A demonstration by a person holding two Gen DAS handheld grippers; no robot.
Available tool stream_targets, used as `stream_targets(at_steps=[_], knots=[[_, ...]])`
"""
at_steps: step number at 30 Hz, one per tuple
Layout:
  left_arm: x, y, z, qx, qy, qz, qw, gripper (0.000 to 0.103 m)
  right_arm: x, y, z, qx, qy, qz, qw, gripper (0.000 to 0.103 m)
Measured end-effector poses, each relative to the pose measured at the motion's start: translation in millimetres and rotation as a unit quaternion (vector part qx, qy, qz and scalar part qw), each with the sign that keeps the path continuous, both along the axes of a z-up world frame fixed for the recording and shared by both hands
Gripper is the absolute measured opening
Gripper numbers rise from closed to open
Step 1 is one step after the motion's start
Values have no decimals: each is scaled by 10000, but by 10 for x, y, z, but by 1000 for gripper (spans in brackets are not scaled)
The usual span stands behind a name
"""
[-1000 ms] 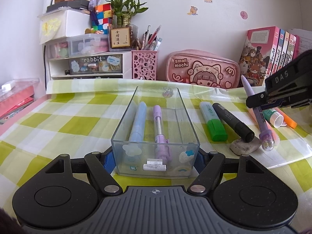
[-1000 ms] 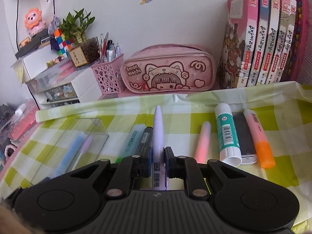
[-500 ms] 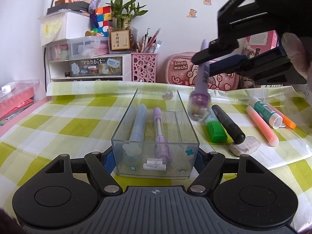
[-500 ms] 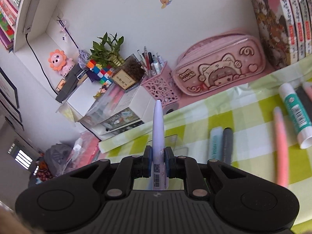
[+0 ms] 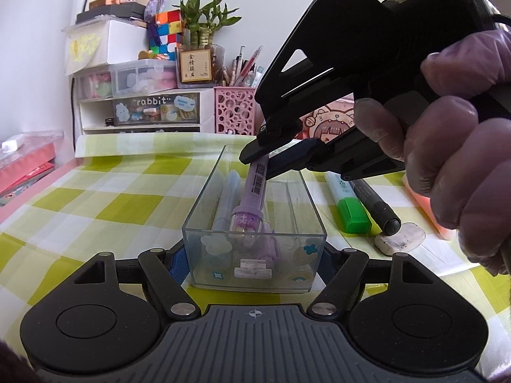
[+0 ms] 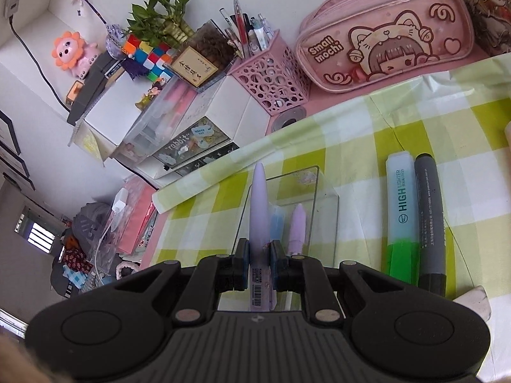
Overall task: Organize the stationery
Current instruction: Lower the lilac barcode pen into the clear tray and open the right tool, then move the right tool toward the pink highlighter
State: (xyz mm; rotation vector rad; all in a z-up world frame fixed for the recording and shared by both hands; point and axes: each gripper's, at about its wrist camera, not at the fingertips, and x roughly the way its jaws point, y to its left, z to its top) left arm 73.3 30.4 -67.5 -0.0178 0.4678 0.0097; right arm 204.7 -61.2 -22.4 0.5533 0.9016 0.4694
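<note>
My left gripper is shut on the near end of a clear plastic box on the checked cloth. A blue pen and a purple pen lie in the box. My right gripper is shut on a lilac pen. In the left wrist view the lilac pen slants down into the box, its decorated end near the box's front wall. The right gripper hovers over the box's far half.
A green highlighter, a black marker and a white eraser lie right of the box. A pink pencil case, a pink pen holder, drawers and a plant stand at the back.
My right gripper carried the lilac pen left from the loose stationery, lifted it over the box and lowered its end into the box. The left gripper stayed on the box.
</note>
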Motion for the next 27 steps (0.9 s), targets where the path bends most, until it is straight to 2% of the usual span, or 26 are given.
stream_targets(at_steps=[8,13,21,23,27], knots=[[3,0,-2,-14,17,-4,10000,73,53,35,-51,-69,115,16,9999,18],[7,-6,-3,-8,29,-2,10000,73,35,-33,31,-84,-27,-35,10000,19],[4,-12,-3,11,29,14,10000,73,-119,-305,150,-327,-436,-240,9982,28],[5,-12,-1,8,22,28,10000,73,-148,-374,162,-372,-506,-278,9976,35],[7,-20,-1,26,22,56,10000,73,-222,-465,191,-563,-692,-323,9955,41]])
